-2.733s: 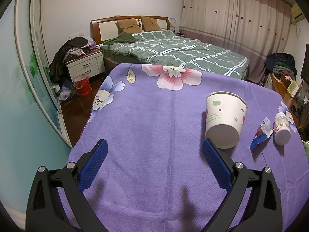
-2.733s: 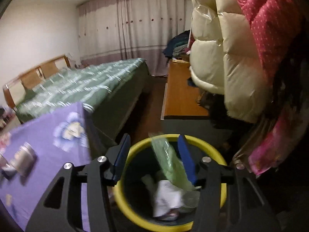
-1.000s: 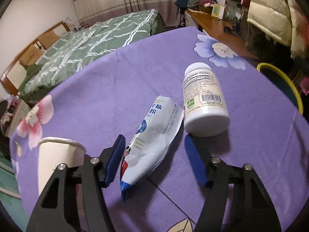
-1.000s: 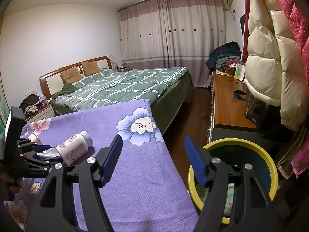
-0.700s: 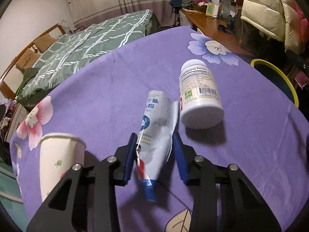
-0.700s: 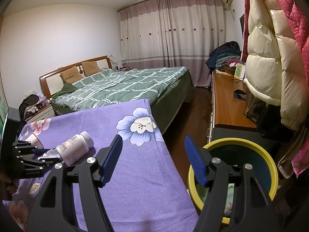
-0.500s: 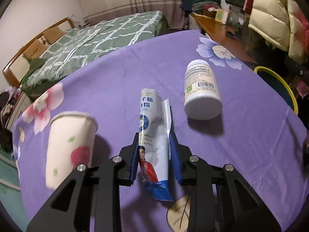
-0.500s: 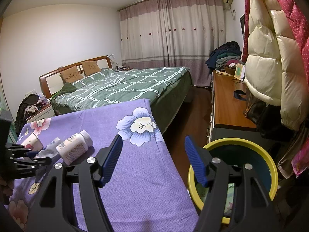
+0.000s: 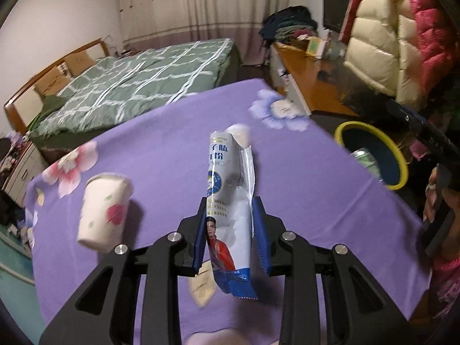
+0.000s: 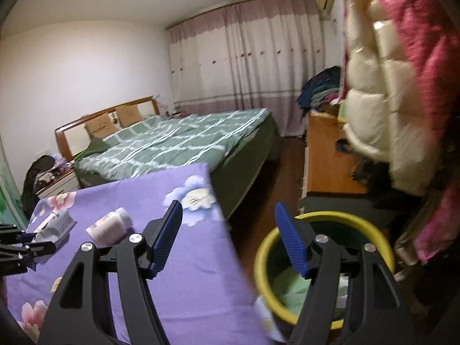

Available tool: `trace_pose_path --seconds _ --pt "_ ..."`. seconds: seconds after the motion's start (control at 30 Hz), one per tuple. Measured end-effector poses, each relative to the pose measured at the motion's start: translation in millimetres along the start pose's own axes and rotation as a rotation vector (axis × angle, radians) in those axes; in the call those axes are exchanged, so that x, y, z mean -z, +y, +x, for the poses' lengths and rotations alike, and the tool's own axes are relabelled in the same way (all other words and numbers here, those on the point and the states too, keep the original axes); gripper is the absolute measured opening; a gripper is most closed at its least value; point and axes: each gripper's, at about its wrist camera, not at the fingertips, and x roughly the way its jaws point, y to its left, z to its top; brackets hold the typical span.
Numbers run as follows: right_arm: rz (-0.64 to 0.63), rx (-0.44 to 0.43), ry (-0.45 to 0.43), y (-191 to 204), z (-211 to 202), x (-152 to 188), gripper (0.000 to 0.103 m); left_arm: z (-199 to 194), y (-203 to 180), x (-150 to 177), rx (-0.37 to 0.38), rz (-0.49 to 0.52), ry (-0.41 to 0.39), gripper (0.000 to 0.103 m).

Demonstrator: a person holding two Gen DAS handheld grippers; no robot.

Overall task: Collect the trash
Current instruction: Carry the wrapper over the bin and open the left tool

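Observation:
My left gripper (image 9: pixel 230 230) is shut on a white and blue snack wrapper (image 9: pixel 227 201) and holds it lifted above the purple floral tablecloth (image 9: pixel 302 195). The wrapper also shows in the right wrist view (image 10: pixel 56 225). A white pill bottle (image 10: pixel 107 227) lies on the cloth; the wrapper mostly hides it in the left wrist view (image 9: pixel 240 133). A paper cup (image 9: pixel 102 215) stands upside down at the left. My right gripper (image 10: pixel 227 235) is open and empty, between the table edge and the yellow-rimmed trash bin (image 10: pixel 264 253), which holds trash. The bin also shows in the left wrist view (image 9: pixel 402 169).
A green checked bed (image 10: pixel 178 143) lies beyond the table. A wooden bench (image 10: pixel 327 155) and hanging puffer coats (image 10: pixel 373 86) stand to the right of the bin. A bedside cabinet with clothes (image 10: pixel 54 181) is at the far left.
My left gripper closed on the wrapper and lifted it off the cloth. My right gripper let a green bag go into the bin earlier and now hovers open beside it.

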Motion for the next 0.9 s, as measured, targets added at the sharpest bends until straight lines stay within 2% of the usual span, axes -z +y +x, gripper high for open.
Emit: trace_pose_path --seconds 0.23,0.47,0.6,0.8,0.83,0.87,0.9 --pt "0.031 0.107 -0.019 -63 -51 0 0.064 19 -86 -44 0.139 0.112 -0.022 0.03" --pt "0.065 0.216 -0.043 -115 -96 11 0.064 70 -192 -86 0.274 0.22 0.031 0.03" --pt "0.089 0.241 -0.051 -137 -110 12 0.064 113 -256 -100 0.292 0.304 0.086 0.03" --pt "0.119 0.258 -0.051 -158 -119 18 0.064 159 -304 -106 0.298 0.33 0.164 0.031" --pt "0.121 0.258 -0.048 -161 -119 18 0.064 165 -308 -106 0.286 0.329 0.172 0.053" --pt "0.127 0.255 -0.044 -163 -119 19 0.064 169 -312 -107 0.266 0.316 0.167 0.086" --pt "0.131 0.253 -0.042 -164 -120 19 0.064 172 -315 -108 0.254 0.31 0.151 0.09"
